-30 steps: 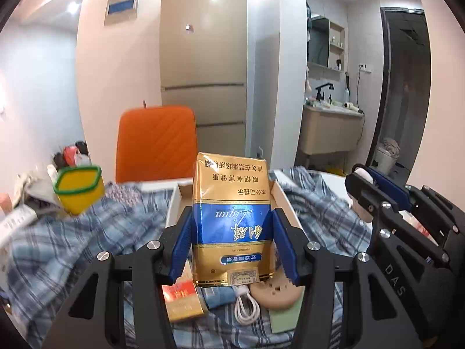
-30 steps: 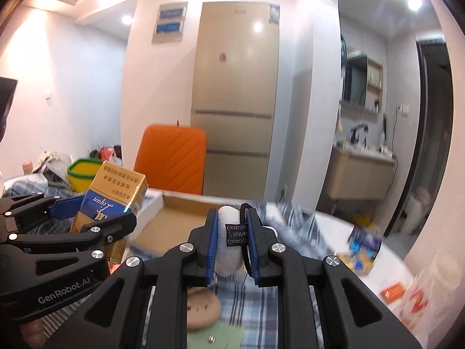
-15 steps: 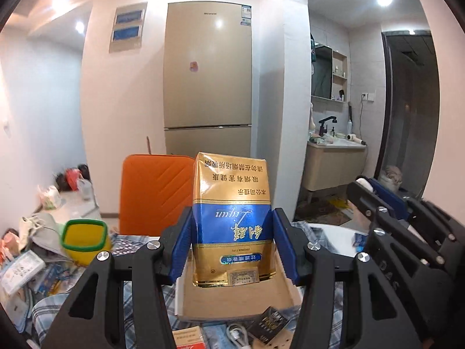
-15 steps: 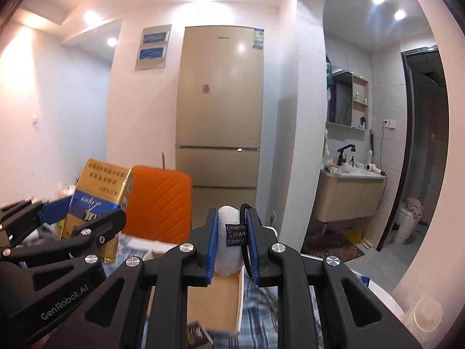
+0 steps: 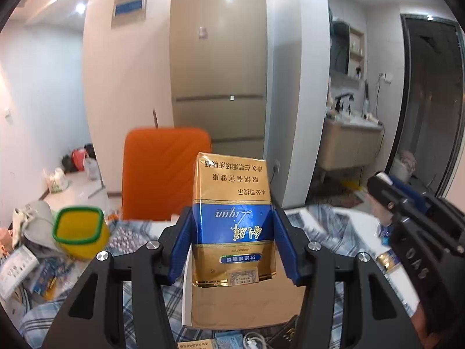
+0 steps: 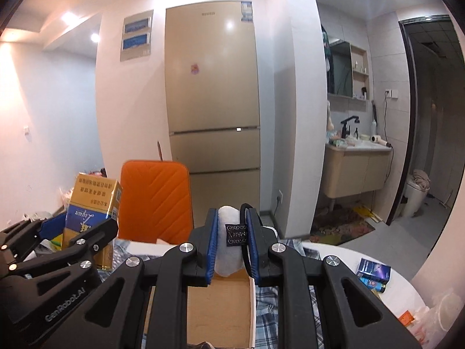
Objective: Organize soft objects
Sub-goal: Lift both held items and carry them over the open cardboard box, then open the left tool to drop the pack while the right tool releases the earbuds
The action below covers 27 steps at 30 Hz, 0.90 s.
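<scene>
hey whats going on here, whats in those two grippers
A person holds a gripper in each hand above a cluttered table with a plaid cloth. The left gripper is clamped on a gold and blue pack, held upright. The right gripper is shut on a white soft pad with a black tag. Both hang over an open cardboard box, with nothing dropped in yet.

Both hand-held grippers [image 5: 232, 250] [image 6: 231, 247] rose above the cardboard box [image 5: 247, 308].

cardboard box [image 5: 247, 305] partly hidden, cable [image 5: 254, 341] cropped
</scene>
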Each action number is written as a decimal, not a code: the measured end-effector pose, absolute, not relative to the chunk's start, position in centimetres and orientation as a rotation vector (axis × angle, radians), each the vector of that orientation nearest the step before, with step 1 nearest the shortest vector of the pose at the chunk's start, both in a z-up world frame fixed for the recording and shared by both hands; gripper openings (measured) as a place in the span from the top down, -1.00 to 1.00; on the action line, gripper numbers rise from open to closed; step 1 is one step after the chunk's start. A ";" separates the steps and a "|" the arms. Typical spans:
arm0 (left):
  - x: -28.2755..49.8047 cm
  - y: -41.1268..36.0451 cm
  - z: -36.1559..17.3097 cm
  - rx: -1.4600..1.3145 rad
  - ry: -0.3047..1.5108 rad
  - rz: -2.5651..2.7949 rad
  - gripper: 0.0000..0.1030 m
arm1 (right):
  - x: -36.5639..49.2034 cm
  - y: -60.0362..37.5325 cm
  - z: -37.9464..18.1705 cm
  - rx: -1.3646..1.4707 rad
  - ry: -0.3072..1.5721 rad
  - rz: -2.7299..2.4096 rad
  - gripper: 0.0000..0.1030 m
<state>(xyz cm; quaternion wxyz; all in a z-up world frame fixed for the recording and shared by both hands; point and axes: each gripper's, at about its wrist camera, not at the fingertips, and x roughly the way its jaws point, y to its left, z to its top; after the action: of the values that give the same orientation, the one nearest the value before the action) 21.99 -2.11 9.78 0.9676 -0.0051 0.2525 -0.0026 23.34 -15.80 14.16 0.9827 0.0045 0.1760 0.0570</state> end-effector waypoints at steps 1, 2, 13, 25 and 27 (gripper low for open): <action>22.6 -2.0 9.0 -0.012 0.537 -0.007 -0.02 | 23.7 -15.7 13.7 0.005 0.365 0.114 0.62; 23.1 -2.0 8.3 -0.012 0.562 -0.008 -0.02 | 24.2 -15.6 13.1 0.001 0.378 0.112 0.62; 27.4 -1.2 1.6 0.015 0.774 0.035 -0.03 | 29.8 -13.8 5.5 -0.019 0.602 0.153 0.62; 28.4 -0.7 -1.4 0.004 0.878 0.023 -0.03 | 32.1 -12.5 0.5 -0.040 0.713 0.170 0.62; 28.5 -0.4 -1.4 0.005 0.877 0.022 -0.05 | 32.1 -12.3 0.3 -0.047 0.722 0.173 0.62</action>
<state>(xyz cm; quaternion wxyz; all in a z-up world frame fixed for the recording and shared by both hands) 28.51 -0.43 -1.43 0.9053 0.0026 0.4246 0.0108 32.12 -12.34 0.27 0.9317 -0.0231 0.3526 0.0846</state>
